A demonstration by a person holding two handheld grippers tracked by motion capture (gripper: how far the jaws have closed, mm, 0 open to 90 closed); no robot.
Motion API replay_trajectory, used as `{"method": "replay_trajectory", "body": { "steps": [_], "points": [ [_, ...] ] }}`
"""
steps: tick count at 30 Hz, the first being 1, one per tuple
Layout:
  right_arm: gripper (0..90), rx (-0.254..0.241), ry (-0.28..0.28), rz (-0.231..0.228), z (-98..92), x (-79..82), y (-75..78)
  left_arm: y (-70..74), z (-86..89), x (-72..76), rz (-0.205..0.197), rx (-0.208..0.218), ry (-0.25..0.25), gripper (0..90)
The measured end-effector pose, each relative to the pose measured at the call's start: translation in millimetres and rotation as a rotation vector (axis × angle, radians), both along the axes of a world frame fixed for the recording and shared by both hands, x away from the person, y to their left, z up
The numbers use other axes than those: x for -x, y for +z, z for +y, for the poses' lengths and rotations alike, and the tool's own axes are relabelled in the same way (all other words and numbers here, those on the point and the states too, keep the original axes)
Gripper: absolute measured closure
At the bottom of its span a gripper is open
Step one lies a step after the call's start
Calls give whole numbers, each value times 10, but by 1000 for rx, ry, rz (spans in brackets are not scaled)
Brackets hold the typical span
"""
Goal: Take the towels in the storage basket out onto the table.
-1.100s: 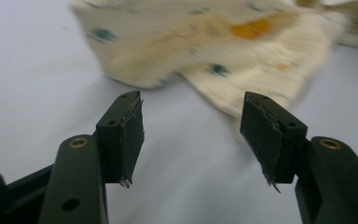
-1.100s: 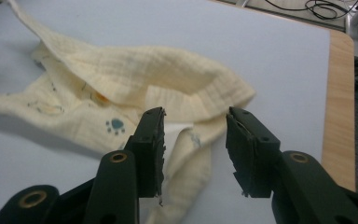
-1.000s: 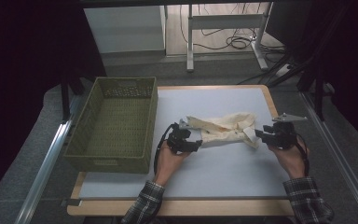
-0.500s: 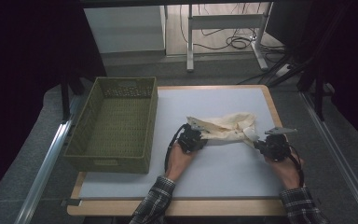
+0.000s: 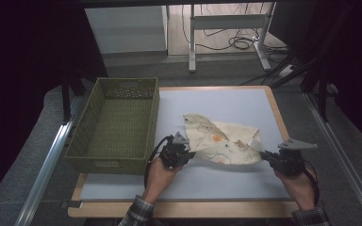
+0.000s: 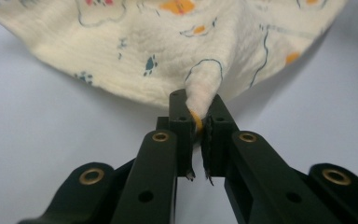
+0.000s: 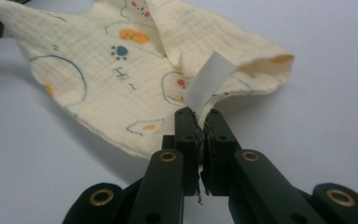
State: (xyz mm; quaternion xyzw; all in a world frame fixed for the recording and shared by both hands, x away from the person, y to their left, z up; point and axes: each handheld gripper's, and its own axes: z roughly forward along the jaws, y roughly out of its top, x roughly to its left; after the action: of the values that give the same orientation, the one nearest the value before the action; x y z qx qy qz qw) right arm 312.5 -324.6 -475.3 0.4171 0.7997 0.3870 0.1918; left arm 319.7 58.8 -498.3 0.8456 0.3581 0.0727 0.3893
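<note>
a cream cloth [image 5: 221, 140] printed with small animals and orange spots lies crumpled on the pale blue table [image 5: 226, 101], right of centre; my left tongs [image 5: 185, 151] grip its corner at about 8 o'clock of the cloth, jaws closed tight on a pinched fold; in the left gripper view that fold [image 6: 205, 95] rises between the black jaws; my right tongs [image 5: 265, 156] clamp the cloth's edge at about 4 o'clock, beside a white label [image 7: 208, 81] that stands up just above the jaws; a green woven basket [image 5: 115, 157] sits at 9 o'clock of the cloth, just beside my left hand [image 5: 159, 173]; my right hand [image 5: 300, 183] rests near the table's front edge.
</note>
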Motion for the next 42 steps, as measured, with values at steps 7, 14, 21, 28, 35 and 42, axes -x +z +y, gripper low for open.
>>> {"method": "replay_trajectory", "body": {
  "steps": [7, 14, 21, 28, 35, 42],
  "points": [
    [727, -54, -5, 69, -128, 329, -250, -216, 130, 298, 65, -12, 10, 619],
    [579, -45, -56, 8, -311, 387, -21, -126, 126, 237, 4, 23, 78, 191],
    [588, -50, 40, 16, 158, -70, -100, -217, -28, -63, -15, -18, 146, 164],
    [582, 21, 78, -6, 551, -415, -278, -333, -85, -234, -36, -111, 197, 191],
    [867, 167, 55, -8, 644, -597, -447, -370, -74, -285, -116, -200, 265, 195],
    [843, 152, -76, -95, 481, -1073, 191, -350, -120, -395, -141, -251, 303, 203]
  ]
}}
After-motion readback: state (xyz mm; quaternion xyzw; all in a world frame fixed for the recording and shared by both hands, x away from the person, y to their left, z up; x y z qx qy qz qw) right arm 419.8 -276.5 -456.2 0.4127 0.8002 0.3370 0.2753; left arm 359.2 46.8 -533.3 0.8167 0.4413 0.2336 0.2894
